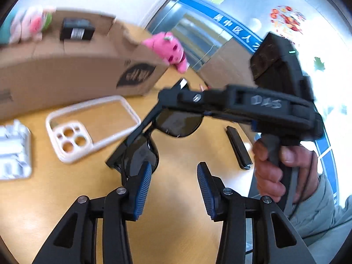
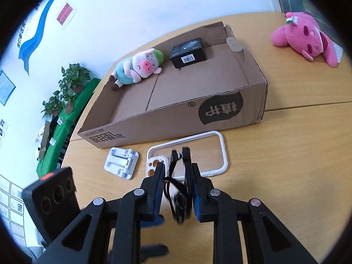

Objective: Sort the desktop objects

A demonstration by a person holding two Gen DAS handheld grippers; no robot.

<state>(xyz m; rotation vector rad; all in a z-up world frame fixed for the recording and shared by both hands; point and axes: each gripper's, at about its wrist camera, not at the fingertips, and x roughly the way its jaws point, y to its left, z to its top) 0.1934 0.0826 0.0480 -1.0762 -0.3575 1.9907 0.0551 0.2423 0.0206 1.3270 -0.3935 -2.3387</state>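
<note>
Black sunglasses point(image 1: 178, 123) hang above the wooden table point(image 1: 176, 198), folded. My right gripper point(image 1: 173, 92) comes in from the right, held by a person's hand point(image 1: 275, 171), and is shut on them. In the right wrist view the sunglasses point(image 2: 186, 160) stand upright between the pads of the right gripper point(image 2: 178, 169). My left gripper point(image 1: 175, 167) is open just in front of the glasses with nothing between its pads; its left pad point(image 1: 143, 180) overlaps one lens. Whether it touches the lens I cannot tell.
A cardboard box point(image 2: 198, 92) behind holds a pig plush point(image 2: 138, 68) and a small black box point(image 2: 189, 52). A pink plush point(image 2: 308, 37) lies right of it. A white phone case point(image 2: 220, 149), a white folding stand point(image 2: 122, 160) and a slim black object point(image 1: 239, 147) lie on the table.
</note>
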